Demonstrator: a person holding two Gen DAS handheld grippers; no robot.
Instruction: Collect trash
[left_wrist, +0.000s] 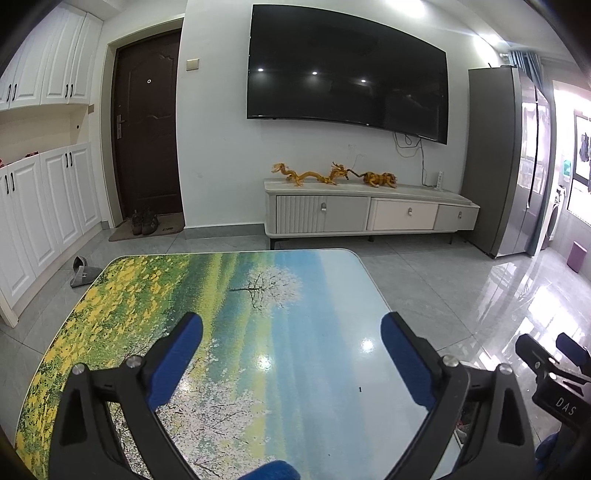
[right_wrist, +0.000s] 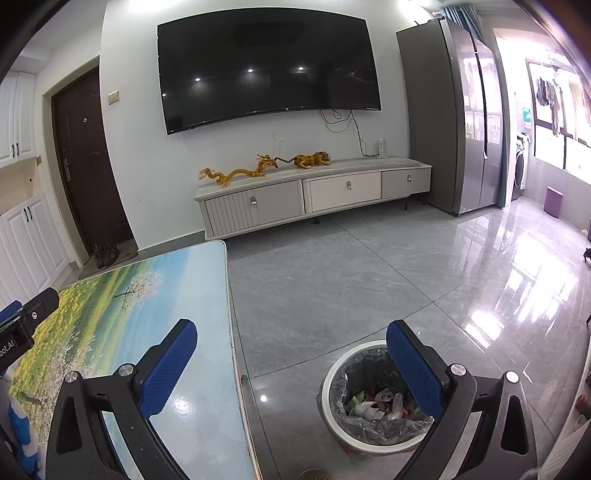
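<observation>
Living-room tiles stretch from a wall-hung TV and low cabinet to the counter, whose glossy landscape-print top shows no litter in either view. Beside the counter's edge, on the floor, stands the bin, lined with a grey bag and already holding crumpled wrappers and scraps; it sits close so that rubbish swept or lifted off the top needs only a short drop.

Over the counter, the left hand-held gripper hangs with jaws spread wide and nothing between them. The right hand-held gripper straddles the gap between counter edge and bin, jaws likewise apart and empty, one blue finger overlapping the bin's rim in view. Both tilt gently downward, which suits scanning the surface.

With the top bare and the trash in the bag, collection looks largely finished, or another piece lies out of sight.
</observation>
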